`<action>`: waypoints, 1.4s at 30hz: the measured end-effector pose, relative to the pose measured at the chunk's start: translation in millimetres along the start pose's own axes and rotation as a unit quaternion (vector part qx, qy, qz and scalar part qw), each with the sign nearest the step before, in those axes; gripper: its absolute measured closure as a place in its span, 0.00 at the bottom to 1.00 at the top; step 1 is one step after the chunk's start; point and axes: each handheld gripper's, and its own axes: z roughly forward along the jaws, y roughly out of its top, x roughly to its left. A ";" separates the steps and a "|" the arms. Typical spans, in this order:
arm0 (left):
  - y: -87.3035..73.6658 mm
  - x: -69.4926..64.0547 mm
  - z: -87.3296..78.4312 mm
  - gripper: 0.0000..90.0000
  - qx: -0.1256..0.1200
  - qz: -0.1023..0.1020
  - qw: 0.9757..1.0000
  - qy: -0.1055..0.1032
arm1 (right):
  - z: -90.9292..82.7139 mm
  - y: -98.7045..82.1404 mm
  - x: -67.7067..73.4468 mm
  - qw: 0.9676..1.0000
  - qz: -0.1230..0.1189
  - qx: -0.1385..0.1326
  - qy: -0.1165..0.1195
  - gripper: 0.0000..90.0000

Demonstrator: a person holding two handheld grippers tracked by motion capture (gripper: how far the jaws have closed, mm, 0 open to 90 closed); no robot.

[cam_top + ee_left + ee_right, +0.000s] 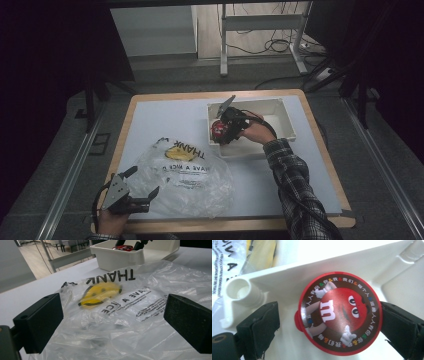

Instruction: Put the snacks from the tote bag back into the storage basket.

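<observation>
A round red candy tub (340, 312) with a cartoon lid lies in the left corner of the white bin (287, 120). My right gripper (329, 325) straddles the tub: its left pad stands clear of the lid and its right pad is at the lid's edge, so it is open. From above, the right gripper (223, 131) reaches into the bin over the tub (218, 130). My left gripper (145, 181) hangs open at the table's front left. Its pads flank a crumpled clear plastic bag (120, 300) with a yellow smiley and black lettering, touching nothing.
The plastic bag (192, 175) spreads over the front middle of the white tabletop (165, 117). The bin (117, 258) stands at the back right, just beyond the bag. Desk legs and cables lie on the floor behind the table.
</observation>
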 end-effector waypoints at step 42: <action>0.0 -0.9 1.0 0.03 0.003 0.002 1.000 0.000 | -29.7 -17.3 18.9 0.997 0.035 -0.058 -0.030 0.06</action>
